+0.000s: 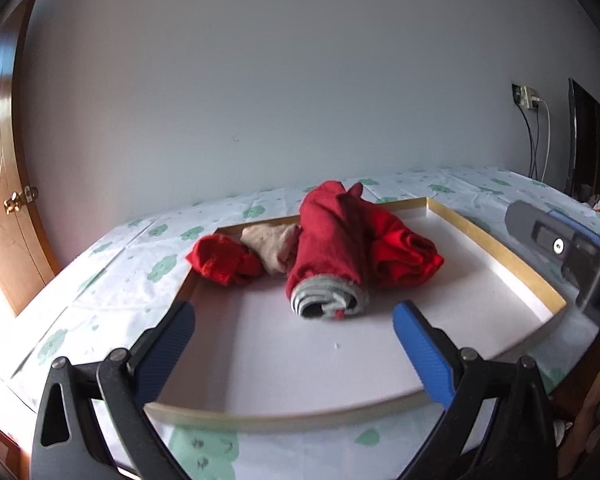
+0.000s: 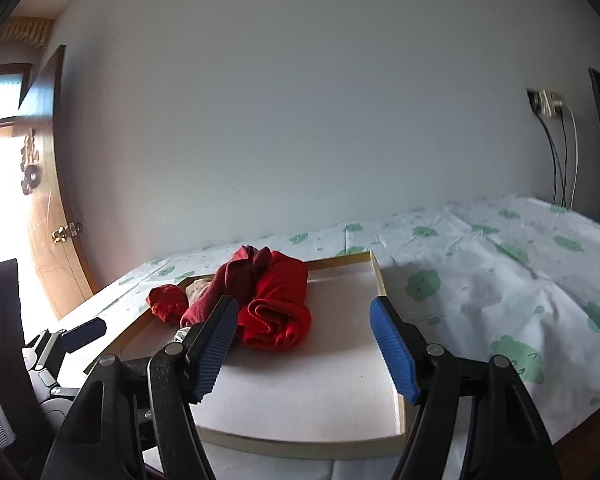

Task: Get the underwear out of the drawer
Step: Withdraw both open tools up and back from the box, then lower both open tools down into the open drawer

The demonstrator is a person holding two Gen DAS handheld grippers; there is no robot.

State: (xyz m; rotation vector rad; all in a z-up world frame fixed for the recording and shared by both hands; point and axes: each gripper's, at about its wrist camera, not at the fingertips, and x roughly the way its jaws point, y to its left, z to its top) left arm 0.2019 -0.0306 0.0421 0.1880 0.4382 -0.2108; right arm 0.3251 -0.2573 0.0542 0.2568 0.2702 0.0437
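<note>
A shallow white drawer tray with a gold rim (image 1: 500,248) (image 2: 380,280) lies on a table. In it lie a dark red rolled underwear with a grey striped waistband (image 1: 328,248) (image 2: 204,304), a bright red rolled one (image 1: 404,258) (image 2: 276,308), a small red one (image 1: 220,260) (image 2: 166,302) and a beige one (image 1: 274,246) (image 2: 198,288). My left gripper (image 1: 294,344) is open and empty, in front of the dark red roll. My right gripper (image 2: 304,344) is open and empty, near the bright red roll; it also shows in the left wrist view (image 1: 568,256).
A tablecloth with green cloud prints (image 1: 112,280) (image 2: 500,280) covers the table. A white wall stands behind it, with a socket and hanging cables (image 1: 532,120) (image 2: 556,140) at the right. A wooden door (image 1: 4,160) (image 2: 48,208) is at the left.
</note>
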